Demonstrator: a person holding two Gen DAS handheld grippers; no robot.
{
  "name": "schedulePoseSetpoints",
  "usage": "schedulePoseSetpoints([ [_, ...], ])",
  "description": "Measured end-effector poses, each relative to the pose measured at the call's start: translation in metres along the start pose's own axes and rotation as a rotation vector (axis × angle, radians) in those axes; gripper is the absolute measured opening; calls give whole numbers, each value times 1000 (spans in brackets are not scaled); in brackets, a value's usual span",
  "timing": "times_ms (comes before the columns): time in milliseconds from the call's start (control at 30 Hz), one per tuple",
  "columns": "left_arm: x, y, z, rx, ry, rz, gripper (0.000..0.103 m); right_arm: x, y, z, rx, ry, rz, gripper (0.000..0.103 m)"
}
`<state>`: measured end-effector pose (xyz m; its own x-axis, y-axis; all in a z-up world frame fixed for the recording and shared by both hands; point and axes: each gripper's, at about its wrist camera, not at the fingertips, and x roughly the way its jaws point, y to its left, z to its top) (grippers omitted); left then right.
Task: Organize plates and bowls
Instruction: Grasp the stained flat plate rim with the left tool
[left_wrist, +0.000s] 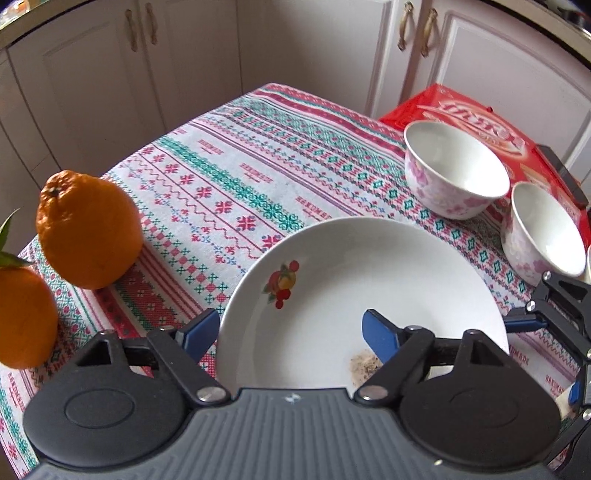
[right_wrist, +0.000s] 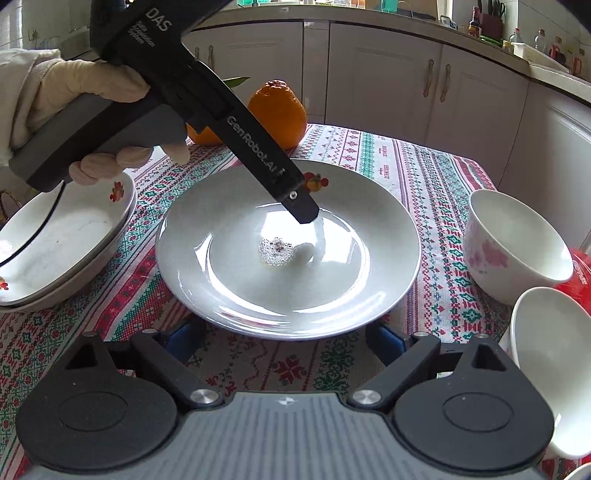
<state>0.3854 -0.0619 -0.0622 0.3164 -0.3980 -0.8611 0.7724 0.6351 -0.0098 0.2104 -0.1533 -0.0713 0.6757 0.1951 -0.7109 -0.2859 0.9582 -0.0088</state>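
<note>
The plate (right_wrist: 288, 254) lies flat on the tablecloth (right_wrist: 424, 177) at the table's centre, a small patch of crumbs (right_wrist: 276, 251) in its well. A stack of two more plates (right_wrist: 62, 243) sits at its 9 o'clock, two oranges (left_wrist: 88, 229) at its 11 o'clock and two flowered bowls (left_wrist: 456, 168) at its 3 o'clock.

Risks, as I judge them:
- The plate is glazed and shallow. If my left gripper (left_wrist: 291, 330) closes on the sloped rim alone, the rim could slide out of the pads and drop back on the table.
- A lift toward the stack passes close to the near orange; a low swing could knock it off the table edge.
- Tilting the plate would tip the crumbs onto the cloth.
- The right gripper's fingers lie under or against the near rim; a move there could shove the plate.

Position relative to the grippers: in the left wrist view the left gripper straddles the plate's rim, one blue finger (left_wrist: 199, 328) outside on the cloth at 9 o'clock, the other over the well. Its jaws are apart, and I see no pad pressing the plate. The right gripper (right_wrist: 286, 341) stands wide apart at the plate's 6 o'clock edge, holding nothing.
</note>
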Motion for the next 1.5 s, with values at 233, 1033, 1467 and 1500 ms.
schedulePoseSetpoints([
  [233, 6, 5, 8, 19, 49, -33, 75, 2, -3, 3, 4, -1, 12, 92],
  [1033, 8, 6, 8, -16, 118, -95, 73, 2, -2, -1, -27, 11, 25, 93],
  [1467, -6, 2, -5, -45, 102, -97, 73, -10, 4, -4, -69, 17, 34, 93],
  [1500, -9, 2, -7, -51, 101, -96, 73, -13, 4, -4, -75, 15, 38, 93],
])
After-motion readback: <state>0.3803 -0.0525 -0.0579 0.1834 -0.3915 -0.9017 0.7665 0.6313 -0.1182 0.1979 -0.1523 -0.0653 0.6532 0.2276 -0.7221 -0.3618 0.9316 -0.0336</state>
